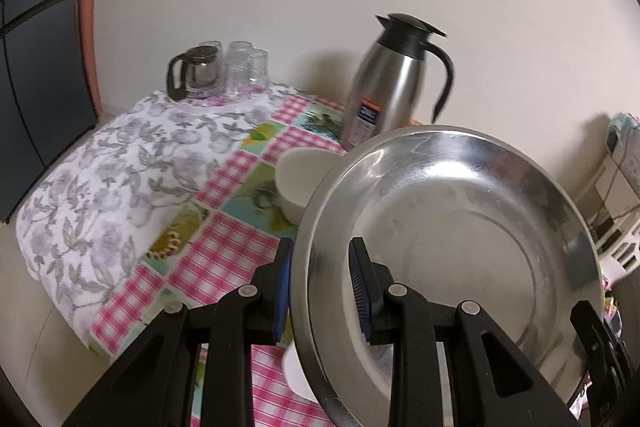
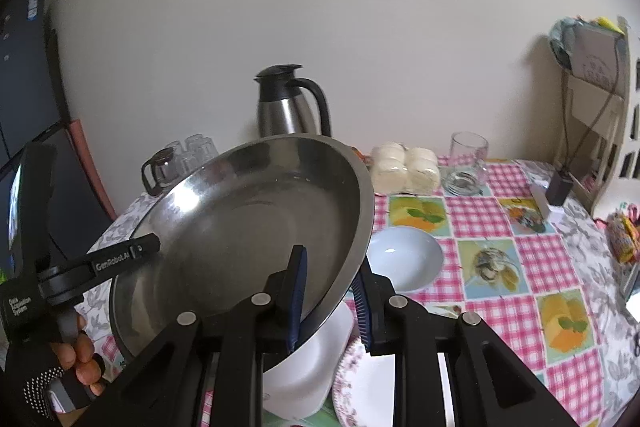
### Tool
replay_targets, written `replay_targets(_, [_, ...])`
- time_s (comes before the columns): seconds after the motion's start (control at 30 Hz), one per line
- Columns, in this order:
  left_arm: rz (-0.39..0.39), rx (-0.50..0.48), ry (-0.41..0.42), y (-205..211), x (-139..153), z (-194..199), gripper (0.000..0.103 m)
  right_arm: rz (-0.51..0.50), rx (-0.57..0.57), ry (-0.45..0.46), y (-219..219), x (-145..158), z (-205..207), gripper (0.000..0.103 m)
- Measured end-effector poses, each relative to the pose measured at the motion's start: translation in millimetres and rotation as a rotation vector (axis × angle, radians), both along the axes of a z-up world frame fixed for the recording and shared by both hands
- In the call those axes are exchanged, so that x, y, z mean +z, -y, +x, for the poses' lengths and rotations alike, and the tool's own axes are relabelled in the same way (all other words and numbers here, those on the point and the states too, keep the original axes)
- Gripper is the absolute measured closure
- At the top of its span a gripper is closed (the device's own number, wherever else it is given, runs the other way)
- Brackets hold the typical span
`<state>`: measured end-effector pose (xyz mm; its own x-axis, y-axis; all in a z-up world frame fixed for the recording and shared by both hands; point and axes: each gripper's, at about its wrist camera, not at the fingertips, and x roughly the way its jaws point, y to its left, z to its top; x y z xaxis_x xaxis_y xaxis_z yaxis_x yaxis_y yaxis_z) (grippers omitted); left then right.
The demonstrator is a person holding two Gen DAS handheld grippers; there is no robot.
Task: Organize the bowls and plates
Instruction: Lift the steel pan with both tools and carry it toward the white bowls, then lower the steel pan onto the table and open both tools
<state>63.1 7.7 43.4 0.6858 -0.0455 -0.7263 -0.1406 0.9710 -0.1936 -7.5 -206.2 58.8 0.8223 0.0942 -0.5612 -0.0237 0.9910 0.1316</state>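
A large steel plate (image 1: 452, 227) is held tilted above the table, also seen in the right wrist view (image 2: 248, 227). My left gripper (image 1: 320, 291) straddles its left rim, one pad on each side. My right gripper (image 2: 330, 303) straddles its right rim, with a gap at the outer pad. The left gripper's body (image 2: 100, 261) shows in the right wrist view. A white bowl (image 2: 404, 259) sits on the table right of the plate, and also shows in the left wrist view (image 1: 304, 183). A white square dish (image 2: 308, 371) and a floral plate (image 2: 368, 387) lie below the steel plate.
A steel thermos jug (image 1: 392, 83) stands at the back by the wall. A glass coffee pot (image 1: 192, 73) and upturned glasses (image 1: 246, 67) stand at the back left. A glass mug (image 2: 466, 163) and wrapped white buns (image 2: 404, 167) are at the back right.
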Motion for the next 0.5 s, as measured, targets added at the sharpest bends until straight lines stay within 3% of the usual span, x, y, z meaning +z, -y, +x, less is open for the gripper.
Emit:
replay_targets(0.23, [0.009, -0.051, -0.025, 19.8, -6.8, -0.7, 0.074, 0.006, -0.045, -0.055, 22.8, -11.7, -4.0, 0.078])
replay_targets(0.5, [0.014, -0.066, -0.136, 24.6, -35.8, 11.1, 0.074, 0.017, -0.072, -0.195, 31.6, -45.4, 14.3, 0.078])
